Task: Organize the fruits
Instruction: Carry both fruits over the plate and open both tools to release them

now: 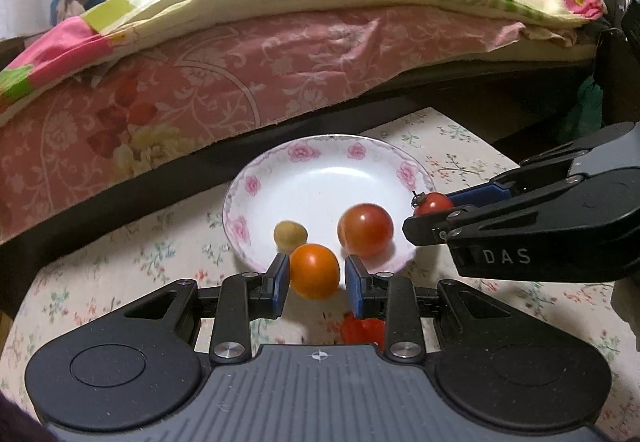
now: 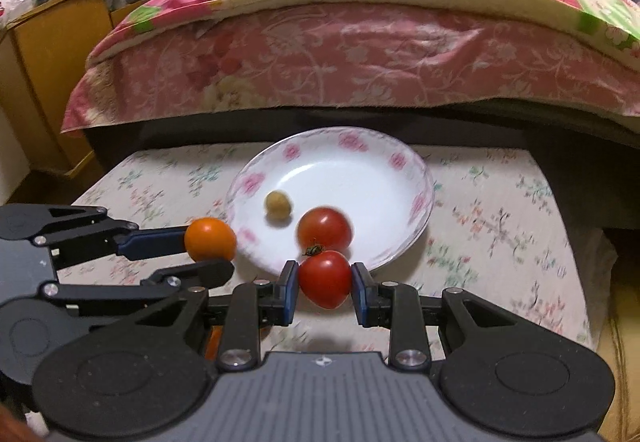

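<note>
Orange tomato (image 1: 315,271) clamped in left tongs (image 1: 316,279), red tomato (image 2: 325,278) in right tongs (image 2: 325,284).

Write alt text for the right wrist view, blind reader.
The right gripper holds a red tomato just short of a floral-rimmed white plate that already holds another red tomato and a small yellowish fruit. At left, the left gripper holds an orange tomato.

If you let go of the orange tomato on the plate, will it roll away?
Probably a little. The orange tomato is round and shiny, so it could roll, but the plate dips inward, likely keeping it near the red tomato. It may squash if the left gripper squeezes harder.
</note>
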`<move>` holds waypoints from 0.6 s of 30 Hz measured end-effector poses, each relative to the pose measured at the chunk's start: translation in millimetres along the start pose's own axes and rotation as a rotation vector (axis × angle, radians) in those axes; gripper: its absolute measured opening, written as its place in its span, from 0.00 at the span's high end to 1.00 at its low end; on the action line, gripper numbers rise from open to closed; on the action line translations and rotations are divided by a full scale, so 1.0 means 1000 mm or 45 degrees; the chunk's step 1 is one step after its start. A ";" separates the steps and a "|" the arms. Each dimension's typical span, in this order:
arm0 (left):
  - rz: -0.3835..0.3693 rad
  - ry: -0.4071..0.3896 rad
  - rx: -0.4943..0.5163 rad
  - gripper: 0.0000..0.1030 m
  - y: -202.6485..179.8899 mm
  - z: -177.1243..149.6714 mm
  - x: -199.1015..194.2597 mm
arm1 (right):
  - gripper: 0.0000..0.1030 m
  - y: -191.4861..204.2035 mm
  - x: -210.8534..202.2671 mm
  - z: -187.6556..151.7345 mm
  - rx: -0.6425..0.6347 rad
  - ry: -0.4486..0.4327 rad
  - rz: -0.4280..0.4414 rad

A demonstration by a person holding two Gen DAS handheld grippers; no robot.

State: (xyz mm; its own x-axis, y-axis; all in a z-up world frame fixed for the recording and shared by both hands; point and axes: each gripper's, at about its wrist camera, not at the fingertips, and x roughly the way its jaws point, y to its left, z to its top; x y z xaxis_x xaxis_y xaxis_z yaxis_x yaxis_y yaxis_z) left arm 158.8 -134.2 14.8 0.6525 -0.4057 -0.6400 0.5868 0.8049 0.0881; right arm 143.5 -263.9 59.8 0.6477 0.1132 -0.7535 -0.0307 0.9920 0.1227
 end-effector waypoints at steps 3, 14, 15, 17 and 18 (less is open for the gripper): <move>0.004 0.007 0.003 0.63 0.001 0.003 0.008 | 0.72 -0.007 0.012 0.006 0.001 0.001 -0.013; -0.007 0.040 -0.008 0.61 0.003 0.003 0.017 | 0.72 -0.019 0.035 0.015 0.016 -0.012 -0.003; -0.008 0.038 -0.009 0.61 0.003 0.003 0.015 | 0.72 -0.020 0.035 0.016 0.021 -0.014 0.005; -0.008 0.034 -0.009 0.61 0.004 0.004 0.013 | 0.72 -0.020 0.035 0.018 0.015 -0.015 -0.004; -0.008 0.032 -0.008 0.61 0.004 0.004 0.011 | 0.71 -0.020 0.035 0.019 0.011 -0.018 -0.011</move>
State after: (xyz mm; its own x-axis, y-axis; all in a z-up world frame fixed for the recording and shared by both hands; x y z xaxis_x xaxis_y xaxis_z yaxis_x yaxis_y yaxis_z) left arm 170.8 -136.9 11.6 0.6367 -0.3996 -0.6595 0.5875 0.8053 0.0793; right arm 180.8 -280.5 43.1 0.6588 0.1041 -0.7451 -0.0185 0.9923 0.1223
